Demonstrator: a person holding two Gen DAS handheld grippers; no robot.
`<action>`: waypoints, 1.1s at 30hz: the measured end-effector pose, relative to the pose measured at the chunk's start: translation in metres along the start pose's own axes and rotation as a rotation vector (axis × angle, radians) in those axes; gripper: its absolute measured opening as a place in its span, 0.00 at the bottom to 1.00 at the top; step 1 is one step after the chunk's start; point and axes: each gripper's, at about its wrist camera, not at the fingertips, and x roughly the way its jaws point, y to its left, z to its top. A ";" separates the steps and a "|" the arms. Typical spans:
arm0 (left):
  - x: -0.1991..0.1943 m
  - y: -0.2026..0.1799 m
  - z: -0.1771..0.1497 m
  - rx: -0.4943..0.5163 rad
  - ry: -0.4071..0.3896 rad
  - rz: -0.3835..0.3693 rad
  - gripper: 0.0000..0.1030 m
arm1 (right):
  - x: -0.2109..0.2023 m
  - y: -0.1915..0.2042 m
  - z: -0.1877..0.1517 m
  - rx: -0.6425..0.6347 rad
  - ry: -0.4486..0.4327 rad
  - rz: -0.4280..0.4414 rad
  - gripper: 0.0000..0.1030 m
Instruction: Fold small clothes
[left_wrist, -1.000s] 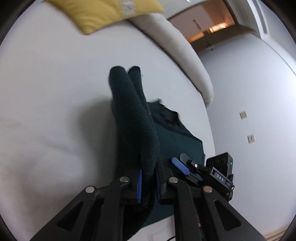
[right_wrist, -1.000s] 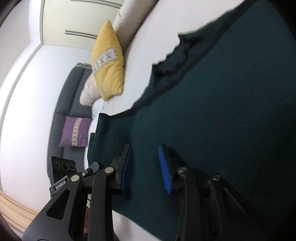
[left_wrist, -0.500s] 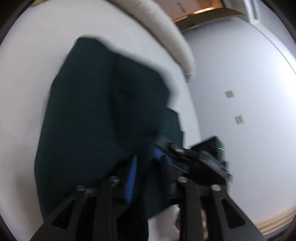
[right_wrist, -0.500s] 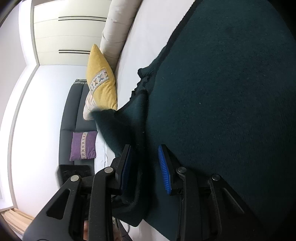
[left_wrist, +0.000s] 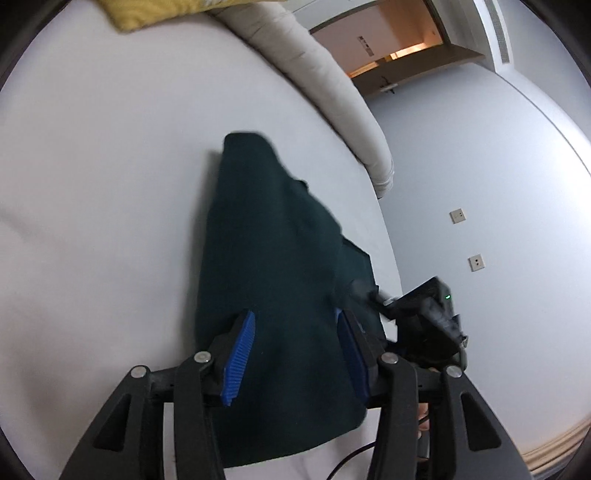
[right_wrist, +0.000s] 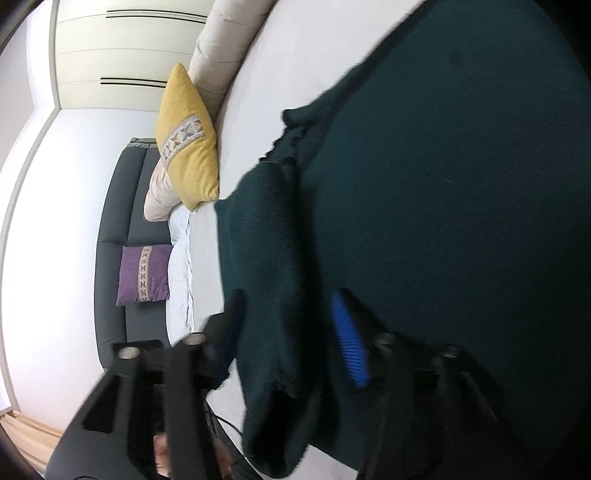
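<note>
Nearest in the left wrist view: left hand-held gripper (left_wrist: 293, 354), blue pads (left_wrist: 238, 363) spread apart after just opening, dark green knit garment (left_wrist: 273, 280) lying between and beneath them, neither pad pressing on it. Just to its right in the same view, right hand-held gripper (left_wrist: 424, 314), blurred, over the garment's right edge. Nearest in the right wrist view: right hand-held gripper (right_wrist: 291, 332), jaws parted after just widening, one blue pad (right_wrist: 349, 341) sharp against the cloth, the other blurred; a loose folded strip of the dark green knit garment (right_wrist: 461, 221) running between the pads, with no pinch to be seen. Below the left finger there, a sliver of a hand, too small to tell more. Further out, garment spread on the white bed (left_wrist: 92, 221), folded over itself into a long tapering shape toward the far end, near the bed's right edge. Beyond, a rolled beige bolster (left_wrist: 332, 81) along the far edge of the bed, a yellow cushion (right_wrist: 188, 140) leaning against it. Past the bed, a dark grey sofa (right_wrist: 118, 229) carrying a purple cushion (right_wrist: 144, 275), pale wardrobe doors (right_wrist: 122, 55) behind. On the other side, a pale wall with two switch plates (left_wrist: 458, 216) and a lit doorway (left_wrist: 391, 44) furthest off.
</note>
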 end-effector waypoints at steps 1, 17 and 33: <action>0.005 -0.001 -0.004 0.002 0.002 -0.005 0.47 | 0.001 0.004 -0.001 -0.007 0.000 -0.015 0.58; 0.022 0.012 -0.012 0.028 0.021 -0.034 0.41 | 0.034 0.046 -0.005 -0.091 0.064 -0.209 0.18; 0.017 -0.011 -0.007 0.058 0.036 -0.062 0.46 | -0.009 0.051 -0.006 -0.186 0.023 -0.229 0.10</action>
